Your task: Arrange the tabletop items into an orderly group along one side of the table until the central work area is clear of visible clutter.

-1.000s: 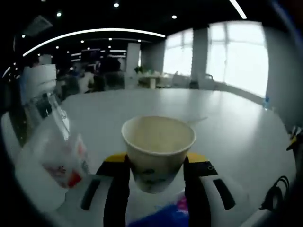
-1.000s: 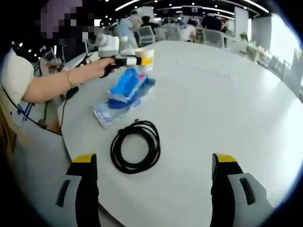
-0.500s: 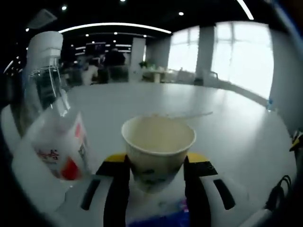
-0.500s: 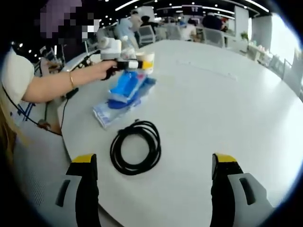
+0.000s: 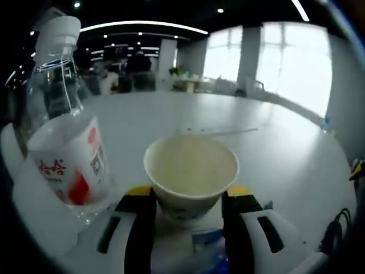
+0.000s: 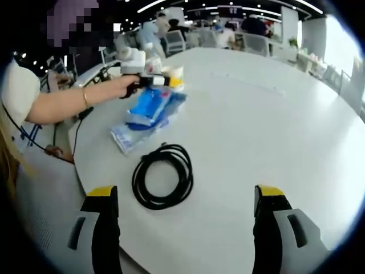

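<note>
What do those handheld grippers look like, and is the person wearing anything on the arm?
Each gripper has two black jaws with yellow tips on pale grey bodies with dark slots, seen on the right gripper and the left gripper. The person's arm has a thin bracelet and a short white sleeve.

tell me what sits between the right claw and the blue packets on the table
A coiled black cable lies on the white table between the right claw and the blue packets, seen in the right gripper view.

Bright windows (image 5: 285, 63) — ceiling lights (image 5: 142, 25)
</note>
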Tool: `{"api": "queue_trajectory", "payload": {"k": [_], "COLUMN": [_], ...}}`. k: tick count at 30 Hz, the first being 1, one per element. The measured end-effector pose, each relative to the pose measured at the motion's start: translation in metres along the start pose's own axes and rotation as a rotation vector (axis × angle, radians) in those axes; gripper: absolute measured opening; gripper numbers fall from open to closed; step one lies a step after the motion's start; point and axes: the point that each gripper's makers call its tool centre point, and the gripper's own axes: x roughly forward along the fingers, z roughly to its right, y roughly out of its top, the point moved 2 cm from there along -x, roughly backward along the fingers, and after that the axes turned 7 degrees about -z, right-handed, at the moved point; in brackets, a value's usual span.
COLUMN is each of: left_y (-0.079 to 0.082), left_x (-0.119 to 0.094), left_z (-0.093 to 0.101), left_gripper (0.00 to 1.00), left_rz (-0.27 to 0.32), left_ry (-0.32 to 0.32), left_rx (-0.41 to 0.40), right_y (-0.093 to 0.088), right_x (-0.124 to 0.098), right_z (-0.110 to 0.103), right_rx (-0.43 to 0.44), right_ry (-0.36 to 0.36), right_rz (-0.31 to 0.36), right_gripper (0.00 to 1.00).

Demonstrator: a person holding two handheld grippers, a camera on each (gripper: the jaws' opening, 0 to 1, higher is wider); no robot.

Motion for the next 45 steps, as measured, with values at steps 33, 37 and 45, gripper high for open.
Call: {"api": "queue_trajectory", "payload": {"k": [33, 37, 45], "left_y": [-0.018, -0.020, -0.010], "left_x": [-0.038, -0.046, -0.070], "left_z": [0.024, 0.026, 0.027], "left_gripper": [0.84, 0.87, 0.99], "left_rz": [-0.087, -0.084, -0.028], "left_ry": [-0.043, -0.044, -0.046], "left_rx": [0.060, 0.084, 0.070], "right_y": [0.020, 0.025, 0.034], "right_x": [-0.003, -0.003, -0.006], "right_z": [-0.011, -0.016, -0.022], "right_rx": [0.049, 0.040, 0.036], "right_ry": [0.053, 0.063, 0.081], "right_rz": [0.103, 0.121, 0.150], "right_gripper": [0.99, 0.99, 0.99]}}
